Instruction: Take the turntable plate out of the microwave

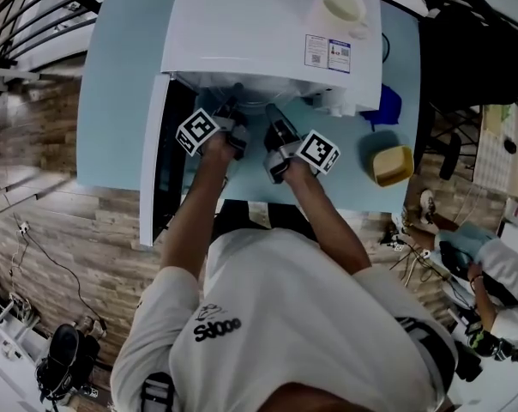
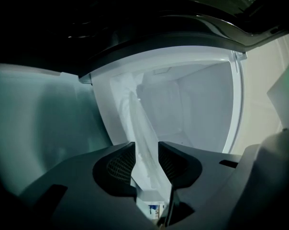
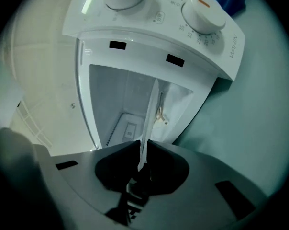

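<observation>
At the centre of the head view, just past the person's forearms, both grippers reach to the mouth of the microwave [image 1: 259, 24], whose door [image 1: 154, 166] hangs open at the left of the frame. The right gripper [image 3: 142, 159] is clenched on the rim of the plate [image 3: 149, 111], which shows edge-on between its jaws and runs back into the cavity. The left gripper [image 2: 147, 159] also has the plate's rim between its jaws, but they stand wider than the glass and look released, not pressing.

The task seems partly done. The door is open and one gripper holds the plate, yet the plate reaches into the microwave. Drawing it clear and setting it down is left.

At the right of the head view, level with the grippers, a yellow box [image 1: 392, 164] sits shut on the table [image 1: 122, 75], its contents hidden. Beyond the jaws, the cavity holds the plate's far part, and nothing else can be made out in it. Farthest, at the upper right, a cup [image 1: 340, 7] stands on top of the microwave. What is in it cannot be told.
</observation>
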`<state>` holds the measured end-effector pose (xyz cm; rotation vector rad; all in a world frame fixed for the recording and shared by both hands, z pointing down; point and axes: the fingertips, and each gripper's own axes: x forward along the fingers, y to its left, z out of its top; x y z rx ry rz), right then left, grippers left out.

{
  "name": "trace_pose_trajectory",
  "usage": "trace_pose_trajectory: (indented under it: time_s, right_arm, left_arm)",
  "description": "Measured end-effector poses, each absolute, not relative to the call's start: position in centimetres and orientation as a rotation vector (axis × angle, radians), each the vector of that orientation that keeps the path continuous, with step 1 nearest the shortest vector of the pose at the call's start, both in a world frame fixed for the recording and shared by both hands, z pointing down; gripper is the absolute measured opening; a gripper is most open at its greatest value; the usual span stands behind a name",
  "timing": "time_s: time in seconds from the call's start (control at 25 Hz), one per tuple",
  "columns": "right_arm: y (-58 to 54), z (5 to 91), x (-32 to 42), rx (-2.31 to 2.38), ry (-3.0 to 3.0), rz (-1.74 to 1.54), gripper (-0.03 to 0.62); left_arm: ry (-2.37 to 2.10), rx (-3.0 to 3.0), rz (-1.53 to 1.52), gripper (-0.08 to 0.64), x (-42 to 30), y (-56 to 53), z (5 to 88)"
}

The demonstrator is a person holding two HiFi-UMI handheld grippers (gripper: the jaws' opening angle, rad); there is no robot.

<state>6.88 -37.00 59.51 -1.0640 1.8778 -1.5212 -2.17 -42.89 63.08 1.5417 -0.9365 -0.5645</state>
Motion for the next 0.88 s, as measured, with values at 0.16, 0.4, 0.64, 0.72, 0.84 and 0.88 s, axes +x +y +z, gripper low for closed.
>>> trace_pose_trajectory:
  time_s: [0.16,0.4,0.64,0.72,0.84,0.88]
  right_arm:
    - [-34.8,59.7,7.7,-1.129,1.912,-1.518,0.037]
    - [-32.6,60.5,7.3,-1.145,1.857,-1.529,0.037]
    - [-30.9,61.2,6.5,-1.208,1.851,-1.517,0.037]
    - [-30.1,61.9,6.5,-1.245,1.851,-1.531,0.040]
    - [-29.2,62.4,6.4,-1.250,1.848,-1.526,0.054]
    - [-29.0,62.4,6.3,-1.240,1.845,-1.525,0.058]
  left_arm:
    - [-0.904,1.556,-0.576,0.156,-1.9,-42.1,63.4]
    - [-0.810,1.546,-0.579,0.083,-0.9,-40.6,63.5]
    - [-0.683,1.408,-0.647,0.040,-1.4,-39.3,63.1]
    - [-0.679,1.414,-0.628,0.038,-1.4,-38.5,63.2]
    - [-0.688,1.433,-0.599,0.035,-1.6,-37.5,63.3]
    - [-0.694,1.432,-0.598,0.035,-1.7,-37.0,63.2]
